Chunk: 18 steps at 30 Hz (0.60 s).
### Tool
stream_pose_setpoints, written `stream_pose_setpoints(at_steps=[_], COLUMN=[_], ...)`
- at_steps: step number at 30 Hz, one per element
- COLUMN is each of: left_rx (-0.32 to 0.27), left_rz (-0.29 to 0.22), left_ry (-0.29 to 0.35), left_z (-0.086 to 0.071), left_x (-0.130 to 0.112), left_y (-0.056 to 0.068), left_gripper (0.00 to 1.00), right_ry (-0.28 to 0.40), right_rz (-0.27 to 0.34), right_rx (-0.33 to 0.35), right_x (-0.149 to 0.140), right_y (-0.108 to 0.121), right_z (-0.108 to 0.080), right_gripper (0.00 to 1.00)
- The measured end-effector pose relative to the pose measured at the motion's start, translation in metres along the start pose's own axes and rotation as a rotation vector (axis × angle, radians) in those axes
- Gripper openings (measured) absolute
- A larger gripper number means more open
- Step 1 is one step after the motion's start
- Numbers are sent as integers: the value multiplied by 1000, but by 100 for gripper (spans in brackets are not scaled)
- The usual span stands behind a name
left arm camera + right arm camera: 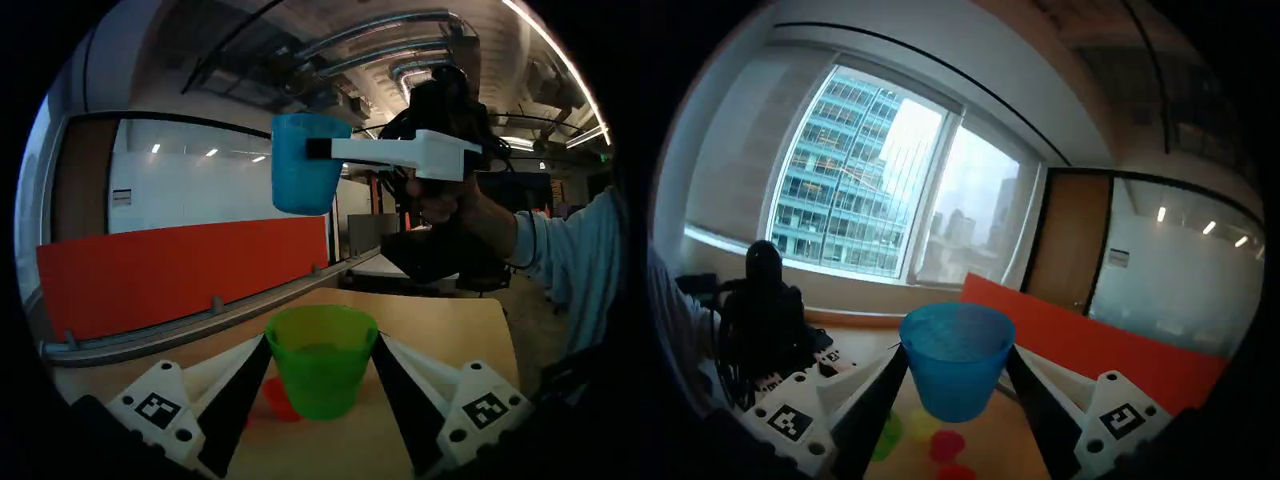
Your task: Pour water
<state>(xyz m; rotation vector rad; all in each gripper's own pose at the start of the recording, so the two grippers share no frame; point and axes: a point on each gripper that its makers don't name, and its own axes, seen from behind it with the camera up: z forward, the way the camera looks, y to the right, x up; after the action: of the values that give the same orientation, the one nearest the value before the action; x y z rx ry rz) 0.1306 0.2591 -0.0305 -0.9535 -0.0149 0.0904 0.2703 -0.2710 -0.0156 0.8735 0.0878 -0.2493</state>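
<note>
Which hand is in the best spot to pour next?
Right, probably. The right gripper holds the blue cup upright and high in the air, so it mostly needs tilting. The left gripper holds the green cup low by the wooden table, ready to catch.

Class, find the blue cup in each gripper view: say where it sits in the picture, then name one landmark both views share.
Left gripper view: the blue cup is at upper centre, held in the air, higher in the picture than the green cup.
Right gripper view: the blue cup is at low centre, between the fingers.
Shared landmark: the red panel along the wall.
</note>
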Motion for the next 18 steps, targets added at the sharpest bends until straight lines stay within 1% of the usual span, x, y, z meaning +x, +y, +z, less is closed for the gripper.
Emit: stream_pose_setpoints(at_steps=[3,6,12,18], left_rx=[1,1,6,21], left_rz=[3,5,9,7], left_ry=[-1,-1,-3,-9], left_z=[-1,-2,-3,-5], left_x=[1,2,3,-1], left_y=[0,1,-2,-7], left_gripper=[86,86,86,86], right_ry=[-1,1,-11,-24], right_rz=[73,103,100,98], right_rx=[14,20,21,21], right_x=[2,2,-1,-7], right_y=[-1,0,2,3], right_z=[0,-1,-2,-6], right_gripper=[88,88,88,88])
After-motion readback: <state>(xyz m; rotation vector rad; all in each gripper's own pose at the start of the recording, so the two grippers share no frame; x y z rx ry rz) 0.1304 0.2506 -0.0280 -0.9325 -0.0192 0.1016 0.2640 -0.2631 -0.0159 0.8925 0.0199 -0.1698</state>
